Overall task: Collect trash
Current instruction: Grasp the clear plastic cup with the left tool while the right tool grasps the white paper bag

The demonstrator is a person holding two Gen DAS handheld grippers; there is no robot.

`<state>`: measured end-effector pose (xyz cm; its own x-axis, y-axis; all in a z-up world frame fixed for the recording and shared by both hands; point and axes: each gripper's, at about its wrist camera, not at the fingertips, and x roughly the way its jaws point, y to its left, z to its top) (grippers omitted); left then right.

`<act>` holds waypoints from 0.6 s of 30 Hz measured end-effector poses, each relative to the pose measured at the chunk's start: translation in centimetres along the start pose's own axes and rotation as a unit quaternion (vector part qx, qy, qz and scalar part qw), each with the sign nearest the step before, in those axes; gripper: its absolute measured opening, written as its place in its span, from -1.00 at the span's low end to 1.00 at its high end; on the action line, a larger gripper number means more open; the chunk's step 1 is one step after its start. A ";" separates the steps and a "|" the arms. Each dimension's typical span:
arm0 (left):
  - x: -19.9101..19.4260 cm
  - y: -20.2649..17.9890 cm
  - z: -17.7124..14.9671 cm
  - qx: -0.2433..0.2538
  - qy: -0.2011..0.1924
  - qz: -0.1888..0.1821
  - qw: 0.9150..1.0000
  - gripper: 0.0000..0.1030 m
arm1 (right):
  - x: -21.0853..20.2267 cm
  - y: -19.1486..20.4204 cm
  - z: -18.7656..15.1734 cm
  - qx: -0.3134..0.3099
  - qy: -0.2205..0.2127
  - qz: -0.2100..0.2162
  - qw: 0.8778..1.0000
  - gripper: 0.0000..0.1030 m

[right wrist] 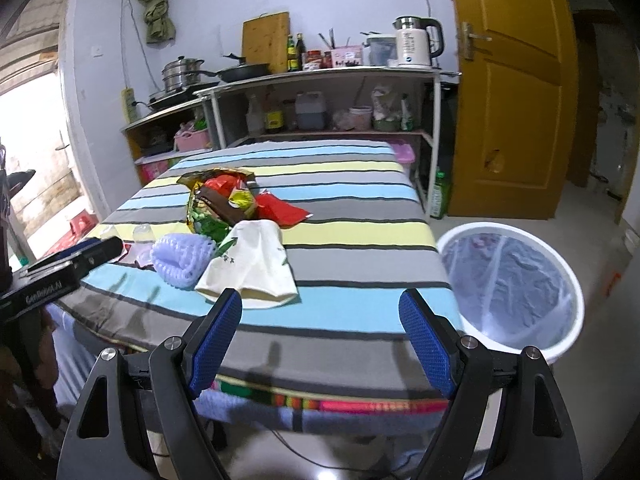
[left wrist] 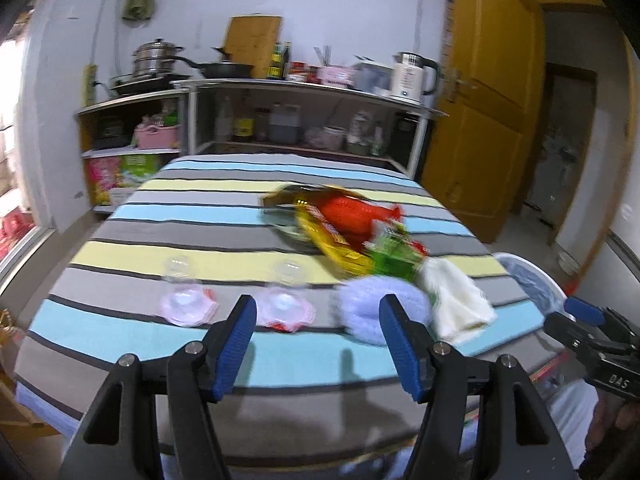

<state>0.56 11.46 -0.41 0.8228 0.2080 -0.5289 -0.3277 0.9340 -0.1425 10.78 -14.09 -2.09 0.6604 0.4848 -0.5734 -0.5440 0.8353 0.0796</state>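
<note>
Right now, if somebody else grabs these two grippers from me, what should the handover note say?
Left gripper: open, empty, at the near table edge.
Right gripper: open, empty, also at the near edge.
On the striped tablecloth: two clear plastic cups, a purple foam net, a white paper bag, and a pile of snack wrappers farther back.
The lined white bin stands on the floor off the table's right corner; what it holds cannot be made out.
Done: nothing evident. Left: every piece on the table still to go in the bin.

blurred: snack wrappers | cut off: bin
</note>
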 end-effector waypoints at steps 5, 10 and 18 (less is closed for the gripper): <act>1.0 2.9 0.5 -0.021 -0.002 0.042 0.999 0.28 | 2.5 0.6 1.0 -0.007 0.017 0.017 1.000 0.47; 2.5 5.3 0.7 -0.040 0.009 0.069 0.997 0.28 | 5.1 1.2 2.0 -0.013 0.035 0.030 0.999 0.35; 4.7 6.7 0.2 -0.052 0.039 0.064 0.996 0.08 | 8.9 1.9 2.9 -0.015 0.072 0.058 0.996 -0.11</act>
<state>2.35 18.72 -3.67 0.7334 0.2970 -0.6114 -0.4780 0.8649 -0.1531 17.09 -7.40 -4.70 0.5124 0.5346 -0.6721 -0.6291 0.7664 0.1300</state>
